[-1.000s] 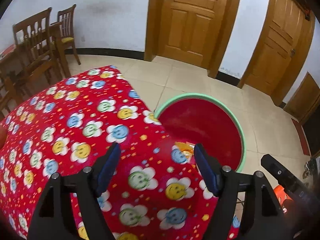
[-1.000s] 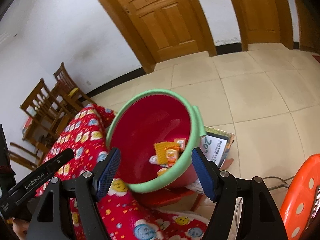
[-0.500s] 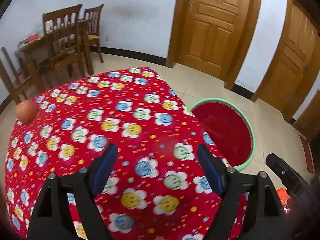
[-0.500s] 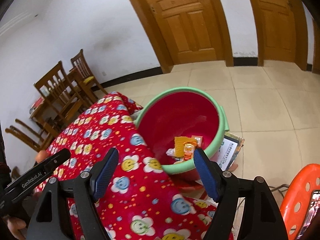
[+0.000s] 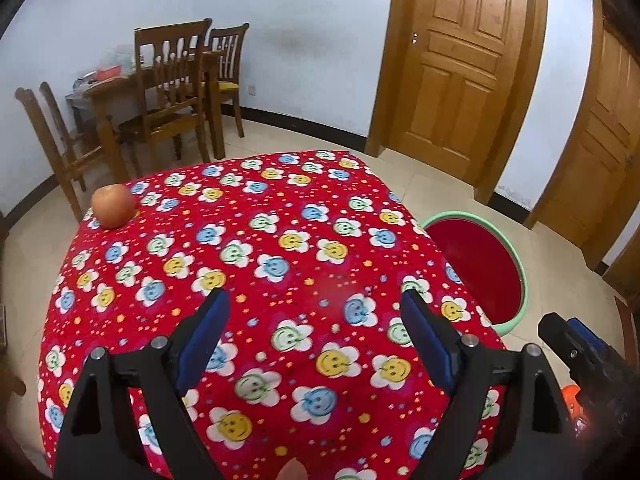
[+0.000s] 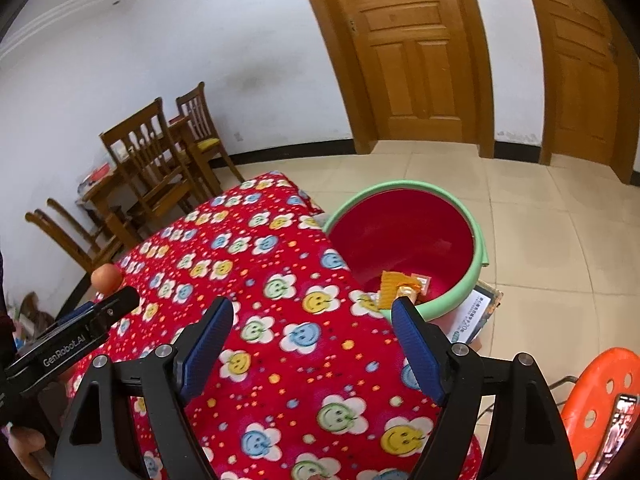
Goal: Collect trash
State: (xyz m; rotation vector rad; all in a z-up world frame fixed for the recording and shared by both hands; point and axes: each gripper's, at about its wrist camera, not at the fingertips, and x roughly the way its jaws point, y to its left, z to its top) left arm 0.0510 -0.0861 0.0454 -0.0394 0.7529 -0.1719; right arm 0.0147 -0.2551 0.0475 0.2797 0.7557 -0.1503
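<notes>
Grippers, left [image 5: 314,338] and right [image 6: 312,338], hang spread and empty over the flowered tablecloth [image 5: 256,264]; left jaws are widening. Beyond the cloth's edge, wrappers [image 6: 396,286] lie inside the red bin [image 6: 404,232]. An apple [image 5: 113,205] sits at the table's far corner.

Orange wrappers [image 6: 402,286] inside red bin [image 6: 404,236]

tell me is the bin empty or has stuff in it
Not empty: the bin holds orange wrappers at its bottom, seen in the right wrist view.

Printed cloth tablecloth [image 5: 280,248]; glossy plastic bucket [image 6: 476,248]
</notes>
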